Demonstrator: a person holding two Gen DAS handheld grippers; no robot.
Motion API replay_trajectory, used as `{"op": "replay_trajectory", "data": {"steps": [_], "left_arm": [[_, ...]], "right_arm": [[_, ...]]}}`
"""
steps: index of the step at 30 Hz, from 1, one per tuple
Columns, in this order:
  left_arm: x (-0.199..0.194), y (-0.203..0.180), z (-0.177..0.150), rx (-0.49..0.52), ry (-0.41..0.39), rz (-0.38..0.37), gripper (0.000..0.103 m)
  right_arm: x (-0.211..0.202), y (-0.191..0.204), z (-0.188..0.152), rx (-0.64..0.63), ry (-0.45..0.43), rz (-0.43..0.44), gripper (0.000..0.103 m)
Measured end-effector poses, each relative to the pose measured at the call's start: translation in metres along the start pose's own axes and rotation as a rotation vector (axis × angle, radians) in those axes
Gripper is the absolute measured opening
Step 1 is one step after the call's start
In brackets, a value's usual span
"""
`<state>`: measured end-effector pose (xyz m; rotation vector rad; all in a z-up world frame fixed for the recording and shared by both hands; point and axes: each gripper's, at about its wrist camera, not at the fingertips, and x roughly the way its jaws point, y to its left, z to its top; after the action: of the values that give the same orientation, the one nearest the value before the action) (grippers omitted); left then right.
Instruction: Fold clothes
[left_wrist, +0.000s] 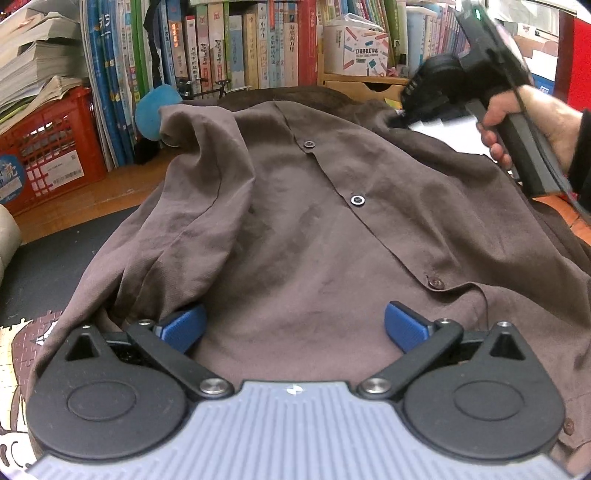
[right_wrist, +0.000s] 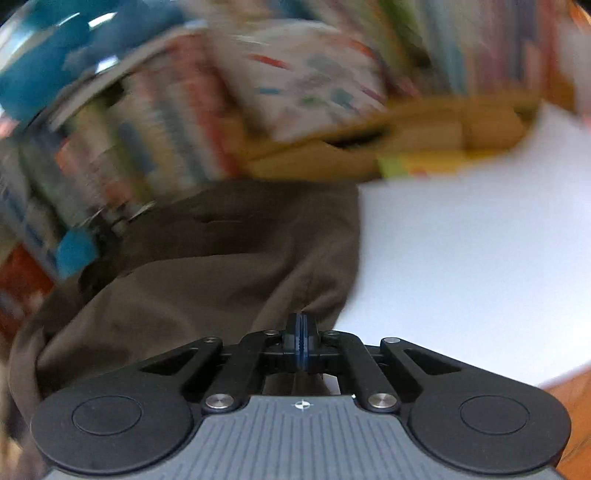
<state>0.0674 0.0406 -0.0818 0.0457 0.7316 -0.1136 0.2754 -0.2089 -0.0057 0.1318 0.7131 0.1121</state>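
Observation:
A brown button-up shirt (left_wrist: 314, 221) lies spread and wrinkled on the table, its button placket running diagonally. My left gripper (left_wrist: 295, 326) is open, its blue fingertips (left_wrist: 400, 325) resting over the shirt's near edge. My right gripper (right_wrist: 301, 341) is shut on a fold of the brown shirt (right_wrist: 221, 266) at its far right corner. It also shows in the left wrist view (left_wrist: 406, 107), held by a hand. The right wrist view is motion-blurred.
A row of books (left_wrist: 221, 48) and a red crate (left_wrist: 51, 147) stand behind the shirt. White paper (right_wrist: 461, 258) lies at the right. A wooden drawer unit (left_wrist: 362, 83) is at the back. A black mat (left_wrist: 48, 266) covers the left tabletop.

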Motion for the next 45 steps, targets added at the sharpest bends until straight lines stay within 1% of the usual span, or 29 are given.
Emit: {"op": "replay_trajectory", "data": {"steps": [1,2,3,4,5,6,7,8,9,10,12,13,14,16,18,19,23,25,29,45], "left_arm": [[0.0,0.0,0.0,0.0,-0.002,0.0,0.103],[0.0,0.0,0.0,0.0,-0.004,0.0,0.103],[0.0,0.0,0.0,0.0,-0.003,0.001,0.103],[0.0,0.001,0.001,-0.002,0.001,0.003,0.103],[-0.001,0.002,0.001,-0.005,0.006,0.01,0.103],[-0.004,0.005,0.003,-0.021,0.008,0.027,0.1],[-0.008,0.011,0.006,-0.047,-0.005,0.027,0.099],[-0.012,0.017,0.008,-0.077,-0.019,0.022,0.099],[-0.015,0.024,0.01,-0.113,-0.035,0.003,0.1],[-0.016,0.031,0.011,-0.149,-0.047,-0.011,0.1],[-0.009,0.036,0.012,-0.188,-0.032,0.0,0.1],[-0.004,0.035,0.011,-0.184,-0.017,0.023,0.1],[0.0,0.03,0.008,-0.16,-0.011,0.049,0.1],[0.003,0.017,0.005,-0.085,-0.02,0.097,0.103],[0.006,0.005,0.004,-0.017,-0.029,0.137,0.103],[0.006,0.003,0.003,-0.008,-0.034,0.141,0.103],[0.008,0.014,0.003,-0.065,-0.021,0.094,0.103],[0.008,0.012,0.003,-0.056,-0.023,0.102,0.103],[0.008,0.013,0.003,-0.063,-0.023,0.097,0.103],[0.009,0.016,0.001,-0.069,-0.024,0.091,0.103]], "right_arm": [[-0.008,0.018,0.001,-0.103,-0.024,-0.005,0.005],[-0.017,0.039,-0.002,-0.21,-0.056,-0.023,0.008],[-0.027,0.057,-0.007,-0.296,-0.08,-0.048,0.019],[-0.037,0.072,-0.013,-0.352,-0.099,-0.066,0.03],[-0.048,0.082,-0.021,-0.371,-0.115,-0.073,0.067],[-0.059,0.09,-0.035,-0.38,-0.124,-0.054,0.099],[-0.069,0.096,-0.049,-0.386,-0.135,-0.023,0.103],[-0.076,0.1,-0.063,-0.394,-0.144,0.008,0.103],[-0.079,0.103,-0.077,-0.4,-0.13,0.02,0.103],[-0.079,0.106,-0.085,-0.403,-0.114,0.01,0.103],[-0.067,0.108,-0.101,-0.431,-0.064,-0.027,0.103],[-0.057,0.107,-0.107,-0.443,-0.034,-0.05,0.103],[-0.05,0.105,-0.111,-0.449,-0.013,-0.075,0.103],[-0.048,0.095,-0.117,-0.403,-0.063,-0.062,0.103],[-0.046,0.09,-0.116,-0.374,-0.053,-0.042,0.103],[-0.045,0.088,-0.116,-0.361,-0.045,-0.032,0.103],[-0.039,0.075,-0.11,-0.287,-0.004,0.027,0.103],[-0.039,0.067,-0.108,-0.239,0.014,0.067,0.103],[-0.041,0.071,-0.11,-0.262,0.009,0.051,0.103],[-0.041,0.072,-0.11,-0.254,0.012,0.058,0.103]]}}
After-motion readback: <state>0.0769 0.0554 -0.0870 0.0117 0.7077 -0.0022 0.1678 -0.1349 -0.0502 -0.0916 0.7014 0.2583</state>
